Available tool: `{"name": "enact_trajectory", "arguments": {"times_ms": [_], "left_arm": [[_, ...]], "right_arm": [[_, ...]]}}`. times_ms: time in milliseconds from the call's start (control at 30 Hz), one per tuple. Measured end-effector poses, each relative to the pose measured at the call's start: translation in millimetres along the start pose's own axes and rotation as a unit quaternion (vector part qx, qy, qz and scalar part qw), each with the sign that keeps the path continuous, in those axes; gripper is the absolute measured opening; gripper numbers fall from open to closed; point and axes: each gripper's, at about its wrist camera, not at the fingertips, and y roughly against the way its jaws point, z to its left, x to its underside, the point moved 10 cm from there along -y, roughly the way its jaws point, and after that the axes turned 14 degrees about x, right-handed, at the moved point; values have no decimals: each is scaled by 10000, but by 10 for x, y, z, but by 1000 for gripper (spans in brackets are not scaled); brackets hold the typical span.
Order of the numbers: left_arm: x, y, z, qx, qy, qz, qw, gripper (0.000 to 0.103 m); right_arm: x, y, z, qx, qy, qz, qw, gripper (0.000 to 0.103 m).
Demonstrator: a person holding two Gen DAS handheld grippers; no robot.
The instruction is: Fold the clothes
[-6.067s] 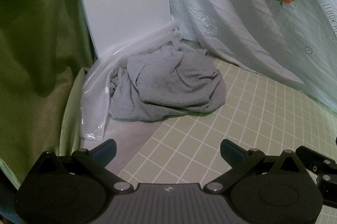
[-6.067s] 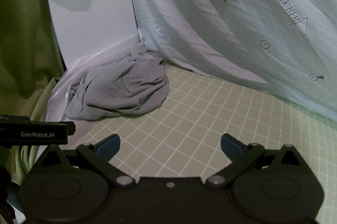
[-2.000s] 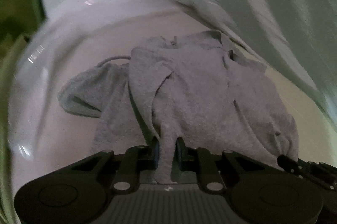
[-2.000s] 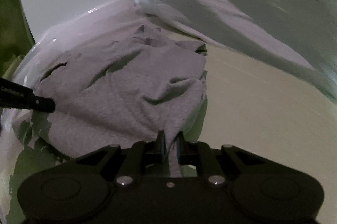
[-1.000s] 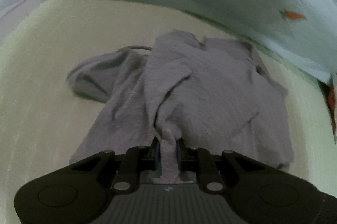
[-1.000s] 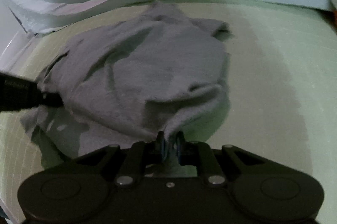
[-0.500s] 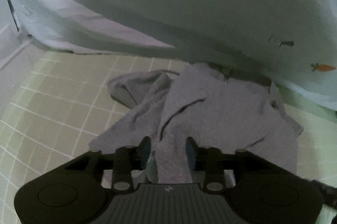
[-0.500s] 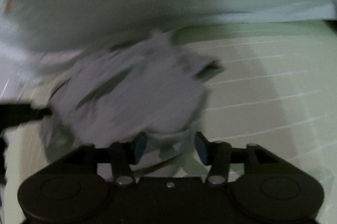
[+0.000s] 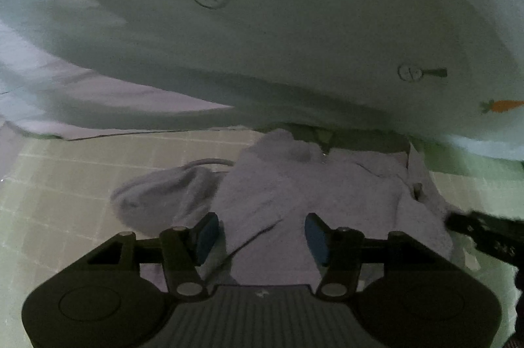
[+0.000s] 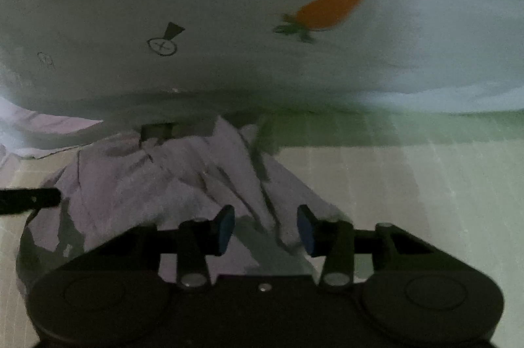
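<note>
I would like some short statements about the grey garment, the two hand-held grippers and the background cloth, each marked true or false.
1. The left hand-held gripper is shut on the grey garment. False: its blue pads are apart, with the garment lying between and under them.
2. The right hand-held gripper is open. True.
3. The garment lies folded in a neat rectangle. False: it is crumpled, with uneven folds and a bunched part at one side.
4. The garment rests on a green mat with a grid. True.
5. The pale cloth behind the garment carries a printed orange carrot. True.
6. The carrot print is blue. False: it is orange with a green top.
</note>
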Motion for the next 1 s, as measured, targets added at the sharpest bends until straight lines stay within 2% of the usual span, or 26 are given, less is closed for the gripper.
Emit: {"name": "enact_trajectory", "arguments": {"times_ms": [33, 100, 133, 167, 200, 367, 500, 567, 667, 767, 800, 833, 867, 900, 933, 967, 1000], "left_arm": [[9, -15, 3, -8, 32, -23, 10000, 50], [30, 7, 33, -104, 76, -48, 9999, 18], [33, 31, 49, -150, 68, -78, 9998, 16], [30, 69, 54, -107, 78, -127, 9998, 11], [26, 132, 58, -87, 99, -188, 9997, 9], [18, 565, 39, -28, 268, -576, 9980, 7], [110, 1096, -38, 95, 444, -923, 9947, 7], [213, 1303, -35, 17, 498, -1018, 9936, 7], [479, 1392, 122, -211, 744, -917, 9928, 8], [765, 1198, 298, -433, 1143, -551, 9910, 9], [828, 1167, 299, -529, 1186, -466, 9904, 12], [882, 1148, 287, -611, 1211, -396, 9900, 14], [908, 1154, 240, -602, 1185, -411, 9903, 15], [923, 1169, 181, -563, 1141, -456, 9908, 22], [933, 1176, 104, -489, 1068, -479, 9919, 25], [954, 1177, 48, -424, 1011, -482, 9928, 27], [973, 1179, 7, -391, 995, -479, 9931, 28]], "right_arm": [[-27, -49, 48, -50, 60, -3, 10000, 40], [-50, -145, 129, -104, 245, 18, 9996, 34], [-41, -182, 158, -132, 346, 52, 9993, 24], [-33, -197, 167, -145, 422, 58, 9990, 10], [-28, -179, 146, -133, 458, 21, 9989, 6], [-34, 113, -175, 13, 283, -310, 9991, 3], [-1, 607, -582, 187, -92, -592, 9980, 3], [62, 904, -843, 276, -306, -698, 9967, 3], [274, 1237, -1156, 266, -537, -627, 9962, 3], [612, 1222, -1252, 132, -642, -183, 9977, 4], [714, 1172, -1259, 128, -685, 4, 9976, 5], [782, 1137, -1272, 206, -707, 110, 9972, 10], [851, 1103, -1284, 285, -729, 217, 9967, 23], [894, 1089, -1290, 352, -731, 261, 9964, 34], [896, 1106, -1288, 403, -703, 205, 9965, 56], [899, 1122, -1285, 454, -675, 150, 9966, 74], [905, 1134, -1281, 504, -646, 95, 9966, 81]]}}
